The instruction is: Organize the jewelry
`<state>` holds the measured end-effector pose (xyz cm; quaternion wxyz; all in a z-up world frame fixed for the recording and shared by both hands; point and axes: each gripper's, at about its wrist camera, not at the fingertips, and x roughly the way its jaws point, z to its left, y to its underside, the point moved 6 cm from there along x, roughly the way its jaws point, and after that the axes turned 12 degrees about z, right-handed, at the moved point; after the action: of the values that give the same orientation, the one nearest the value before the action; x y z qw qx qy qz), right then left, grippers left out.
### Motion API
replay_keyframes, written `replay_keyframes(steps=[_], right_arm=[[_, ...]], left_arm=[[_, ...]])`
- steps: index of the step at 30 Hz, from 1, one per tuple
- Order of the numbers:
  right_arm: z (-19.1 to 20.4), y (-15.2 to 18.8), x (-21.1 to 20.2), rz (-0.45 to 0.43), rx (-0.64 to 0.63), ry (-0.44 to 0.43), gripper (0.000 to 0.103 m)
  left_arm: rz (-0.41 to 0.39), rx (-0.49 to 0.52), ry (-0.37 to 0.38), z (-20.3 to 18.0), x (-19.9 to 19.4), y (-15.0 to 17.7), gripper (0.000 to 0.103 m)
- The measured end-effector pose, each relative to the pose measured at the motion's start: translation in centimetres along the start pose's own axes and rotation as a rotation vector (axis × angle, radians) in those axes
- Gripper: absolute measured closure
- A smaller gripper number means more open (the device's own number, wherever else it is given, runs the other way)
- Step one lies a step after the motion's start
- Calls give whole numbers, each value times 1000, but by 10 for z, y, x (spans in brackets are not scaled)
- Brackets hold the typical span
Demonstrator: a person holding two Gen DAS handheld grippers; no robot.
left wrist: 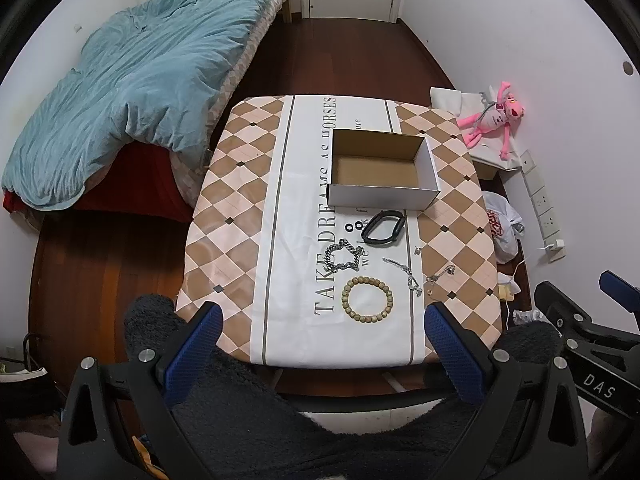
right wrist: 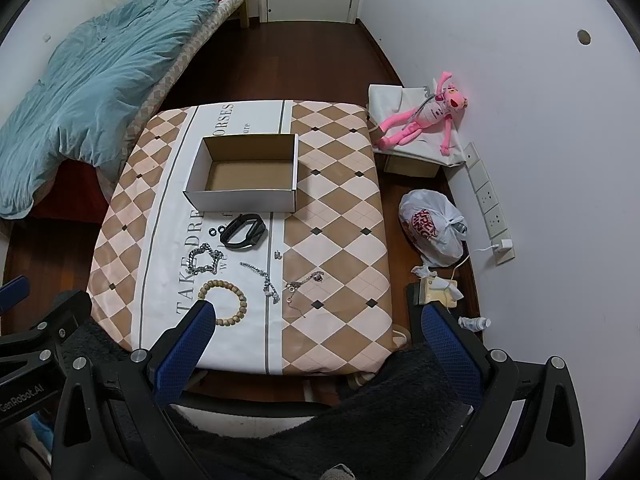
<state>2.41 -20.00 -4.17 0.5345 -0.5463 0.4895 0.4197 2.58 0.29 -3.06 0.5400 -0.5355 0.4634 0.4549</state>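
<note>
An empty white cardboard box (left wrist: 380,168) (right wrist: 244,174) stands on the checked tablecloth (left wrist: 236,200) (right wrist: 340,208). In front of it lie a black wristband (left wrist: 383,228) (right wrist: 244,231), two small black rings (left wrist: 352,227) (right wrist: 215,232), a chunky silver chain bracelet (left wrist: 342,258) (right wrist: 205,261), a wooden bead bracelet (left wrist: 367,299) (right wrist: 228,300), a thin silver chain (left wrist: 404,274) (right wrist: 262,278), a pendant necklace (left wrist: 440,276) (right wrist: 304,282) and a small earring (right wrist: 277,256). My left gripper (left wrist: 324,340) and right gripper (right wrist: 316,340) are both open and empty, held above the table's near edge.
A bed with a blue duvet (left wrist: 140,80) (right wrist: 92,76) is at the left. A pink plush toy (left wrist: 494,118) (right wrist: 424,120), a tied plastic bag (right wrist: 434,228) and a wall socket strip (right wrist: 490,204) are to the right of the table.
</note>
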Motion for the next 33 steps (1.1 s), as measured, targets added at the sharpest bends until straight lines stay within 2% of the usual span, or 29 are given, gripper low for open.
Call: replay_keyframes(steps=[11, 17, 24, 29, 33], right_arm=[[1, 2, 0, -3, 1, 0, 0], [-2, -9, 17, 7, 24, -11, 0], [11, -18, 78, 55, 21, -28, 0], [34, -14, 142, 139, 5, -54, 1], [54, -11, 185, 196, -12, -57, 6]], left_arm=[[1, -3, 3, -1, 0, 0, 0], [16, -28, -23, 7, 25, -5, 0], [29, -36, -91, 20, 75, -16, 0], [90, -39, -128, 32, 126, -27, 0], [139, -30, -164, 41, 161, -30, 0]])
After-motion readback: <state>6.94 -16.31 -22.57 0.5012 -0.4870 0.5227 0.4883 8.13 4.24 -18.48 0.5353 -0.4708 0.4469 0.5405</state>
